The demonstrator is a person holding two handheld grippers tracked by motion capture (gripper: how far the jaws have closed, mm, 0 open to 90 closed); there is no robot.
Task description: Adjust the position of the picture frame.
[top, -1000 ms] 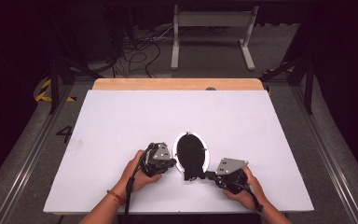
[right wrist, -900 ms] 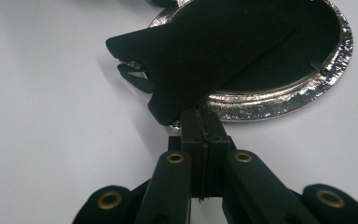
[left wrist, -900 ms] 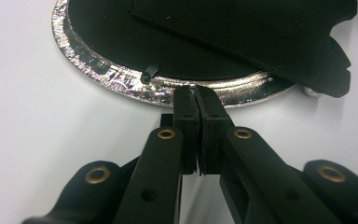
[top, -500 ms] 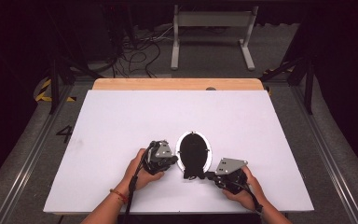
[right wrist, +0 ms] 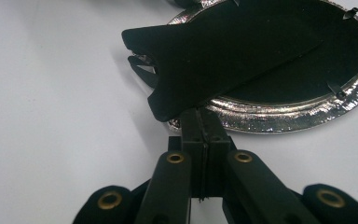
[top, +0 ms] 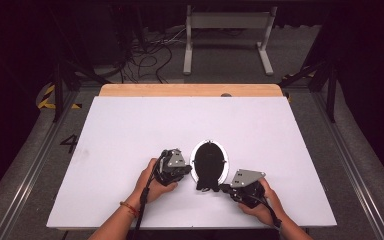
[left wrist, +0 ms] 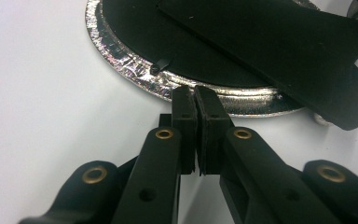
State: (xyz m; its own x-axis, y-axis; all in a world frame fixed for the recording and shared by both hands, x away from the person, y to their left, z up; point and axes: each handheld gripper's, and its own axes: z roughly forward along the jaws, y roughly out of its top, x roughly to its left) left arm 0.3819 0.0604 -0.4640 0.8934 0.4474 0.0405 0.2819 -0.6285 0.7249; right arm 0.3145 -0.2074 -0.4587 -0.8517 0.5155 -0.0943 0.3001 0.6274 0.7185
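Two grippers on the white table (top: 130, 130), both working an oval picture frame (top: 209, 161) lying face down; it's the landmark here. The frame sits in the near half of the table, silver rim (left wrist: 121, 56) flat on the surface, black backing (right wrist: 307, 60) up, black easel stand (right wrist: 223, 56) folded out over its near end. Left gripper (top: 186, 169) sits at the frame's left edge, jaws pressed together with just a sliver of gap, tips touching the rim; can't tell if anything is pinched. Right gripper (top: 223, 188) is just off the frame's near-right end, jaws fully closed with nothing between them, tips at the rim under the stand's foot. Small black turn tabs (right wrist: 335, 88) sit along the backing's edge.
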